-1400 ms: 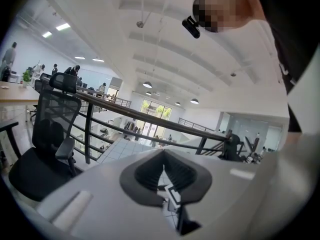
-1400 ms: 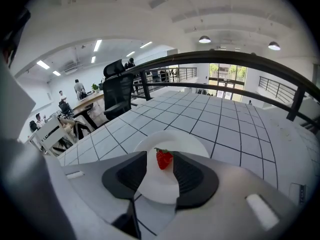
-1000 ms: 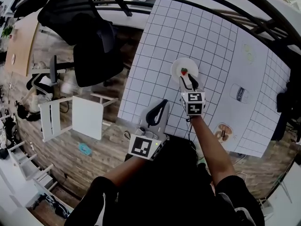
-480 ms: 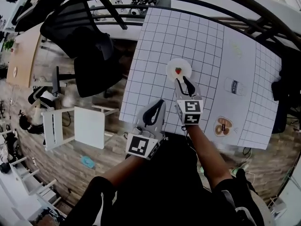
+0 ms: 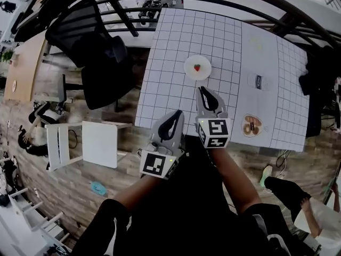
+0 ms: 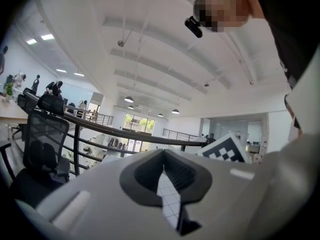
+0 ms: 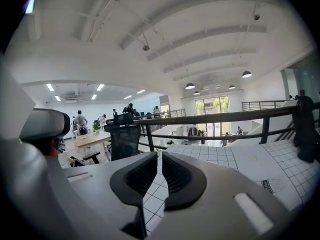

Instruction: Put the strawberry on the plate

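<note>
A red strawberry [image 5: 197, 67] lies on the small white plate [image 5: 204, 72], which sits on the white gridded mat [image 5: 176, 89]. My right gripper [image 5: 201, 89] hangs a short way nearer me than the plate, apart from it. Its jaws are closing, with only a slim gap left and nothing between them [image 7: 159, 156]. My left gripper [image 5: 178, 112] hovers over the mat's near edge, shut and empty [image 6: 164, 152]. Neither gripper view shows the plate or the strawberry.
A black office chair [image 5: 101, 52] stands left of the table, and a white chair [image 5: 85, 137] stands on the wooden floor below it. A small dish of brown items [image 5: 251, 126] and a printed label [image 5: 258, 81] lie on the mat's right side. Dark railings cross the far edge.
My right gripper has drawn back from the plate toward me and its jaws have narrowed from wide open. The strawberry stays on the plate. The left gripper has barely moved.
</note>
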{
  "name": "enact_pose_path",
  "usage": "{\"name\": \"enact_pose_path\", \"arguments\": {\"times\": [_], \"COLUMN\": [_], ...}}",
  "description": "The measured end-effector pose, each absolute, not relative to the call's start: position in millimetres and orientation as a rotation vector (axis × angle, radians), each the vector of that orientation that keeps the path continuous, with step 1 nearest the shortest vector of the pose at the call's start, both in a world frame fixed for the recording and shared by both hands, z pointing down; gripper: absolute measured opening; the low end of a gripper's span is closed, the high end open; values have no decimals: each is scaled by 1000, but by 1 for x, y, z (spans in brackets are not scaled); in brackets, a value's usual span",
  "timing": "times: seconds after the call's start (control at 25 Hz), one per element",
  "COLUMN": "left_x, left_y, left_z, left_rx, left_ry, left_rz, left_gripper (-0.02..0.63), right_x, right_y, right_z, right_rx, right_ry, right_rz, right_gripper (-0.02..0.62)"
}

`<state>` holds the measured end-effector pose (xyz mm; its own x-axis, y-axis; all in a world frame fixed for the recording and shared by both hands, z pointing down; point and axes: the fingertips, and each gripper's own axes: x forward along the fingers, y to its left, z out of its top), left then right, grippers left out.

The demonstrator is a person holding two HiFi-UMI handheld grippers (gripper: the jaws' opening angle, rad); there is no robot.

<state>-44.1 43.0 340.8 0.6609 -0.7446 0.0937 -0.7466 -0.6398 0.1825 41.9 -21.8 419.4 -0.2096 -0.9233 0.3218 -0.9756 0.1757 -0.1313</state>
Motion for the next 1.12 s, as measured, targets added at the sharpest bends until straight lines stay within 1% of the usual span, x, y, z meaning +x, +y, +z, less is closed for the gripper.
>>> {"name": "enact_pose_path", "arguments": {"times": [0.16,0.24,0.36,0.52,0.76,1.12], "left_x": [-61,-71,-76,-67,-54,-6], "left_y": [75,100,136,142,178,257], "left_z": [332,338,344,313,298,288], "left_rx": [2666,2670,2689,2715,2701,2697], "left_ry": [-1233,-1242,-1253,-1248,-1350,-1337], "left_rz": [-54,-65,-91,-115,-130,-160], "left_gripper": [6,6,6,6,6,6], "right_x": [26,16,17,23,39,75], "right_y": [21,49,89,100,152,246], "right_z": [390,385,380,351,330,300], "right_rx": [1912,1930,1967,1962,1942,1952], "right_ry": [-2293,-2295,-2273,-2303,-2382,-2422], "right_rz": [435,390,315,334,334,196], "right_gripper": [16,2,0,0,0,0]}}
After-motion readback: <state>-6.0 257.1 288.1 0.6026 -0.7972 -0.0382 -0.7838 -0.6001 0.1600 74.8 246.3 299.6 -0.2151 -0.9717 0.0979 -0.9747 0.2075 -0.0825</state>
